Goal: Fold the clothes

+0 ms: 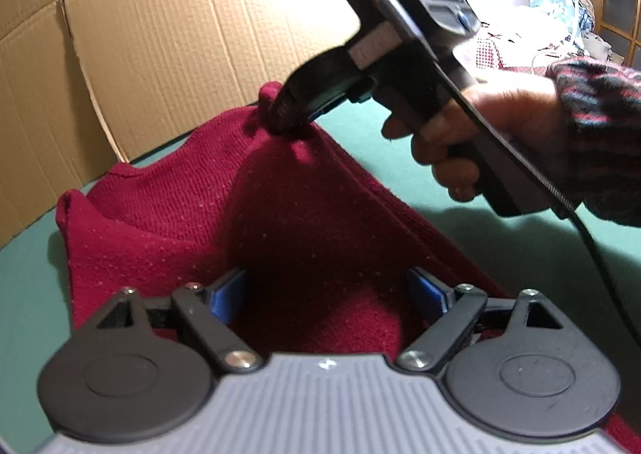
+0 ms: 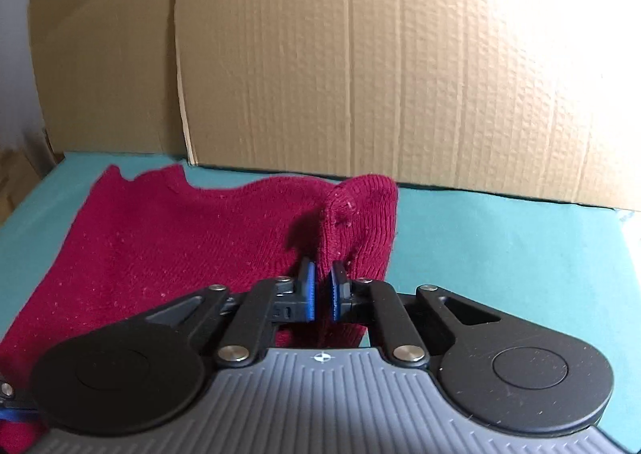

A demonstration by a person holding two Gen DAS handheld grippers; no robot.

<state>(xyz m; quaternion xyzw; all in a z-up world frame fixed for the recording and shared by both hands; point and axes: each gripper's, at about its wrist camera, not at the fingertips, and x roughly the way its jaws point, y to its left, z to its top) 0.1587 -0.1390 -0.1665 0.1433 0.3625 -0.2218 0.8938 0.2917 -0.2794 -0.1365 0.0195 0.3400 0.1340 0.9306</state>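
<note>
One dark red knitted sweater (image 2: 180,245) lies on the green desk (image 2: 500,253) before one cardboard box (image 2: 360,53). The right gripper (image 2: 322,295) has its fingers clamped on a raised fold of the sweater (near its far edge). The left gripper (image 1: 326,293) has its fingers wide apart above the knit, holding nothing.

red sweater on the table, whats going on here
A person is folding a red knit sweater on a green table, holding a tool in each hand. The right tool is shut on a raised fold of the sweater near the cardboard box. The left tool is open, with the sweater lying between its fingers, not gripped.
</note>
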